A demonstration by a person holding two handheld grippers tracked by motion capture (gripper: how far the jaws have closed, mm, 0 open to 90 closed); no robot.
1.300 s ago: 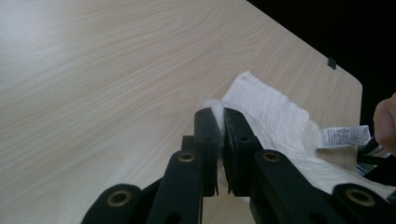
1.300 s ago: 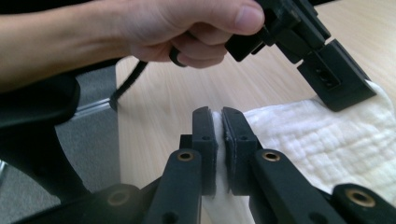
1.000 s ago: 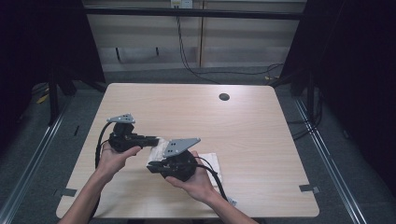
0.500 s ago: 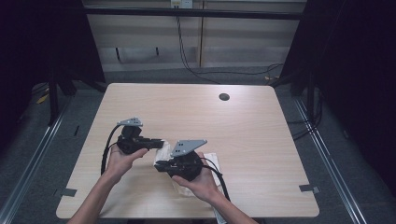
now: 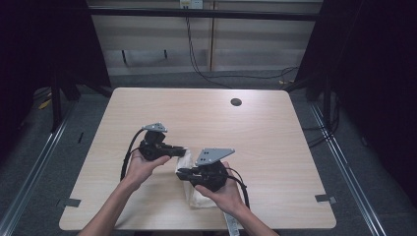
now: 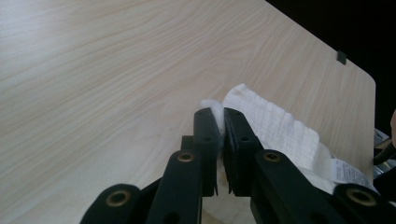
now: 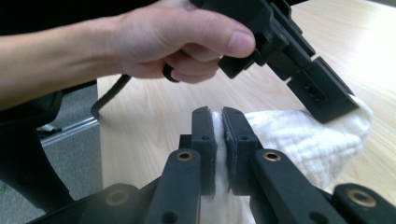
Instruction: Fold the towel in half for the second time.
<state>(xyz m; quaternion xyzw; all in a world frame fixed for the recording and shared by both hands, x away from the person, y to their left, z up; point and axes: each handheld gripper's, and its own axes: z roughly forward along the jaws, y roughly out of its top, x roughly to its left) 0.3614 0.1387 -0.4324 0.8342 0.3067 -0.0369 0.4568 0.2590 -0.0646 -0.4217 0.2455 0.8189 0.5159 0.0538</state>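
A white folded cloth (image 5: 189, 167) lies on the wooden table (image 5: 275, 142) between my two hands. My left gripper (image 5: 183, 152) is shut on the cloth's far corner; in the left gripper view the cloth (image 6: 275, 128) is pinched between the black jaws of that gripper (image 6: 221, 122) and trails to the right, with a printed label (image 6: 348, 172) on it. My right gripper (image 5: 181, 172) is shut on the cloth's near-left edge. In the right gripper view this gripper (image 7: 218, 122) clamps the cloth (image 7: 308, 140), and the other hand (image 7: 154, 39) holds the left gripper (image 7: 334, 105) just beyond.
A small dark round hole (image 5: 236, 102) sits near the table's far edge. Black cables (image 5: 129, 157) trail from both grippers. Beyond the table are a dark frame, a grey floor and wall cables (image 5: 196, 59). The table's right edge has a black bracket (image 6: 341, 57).
Both hands, each still pinching the cloth, have shifted to the right and slightly toward the table's near edge. The cloth went with them.
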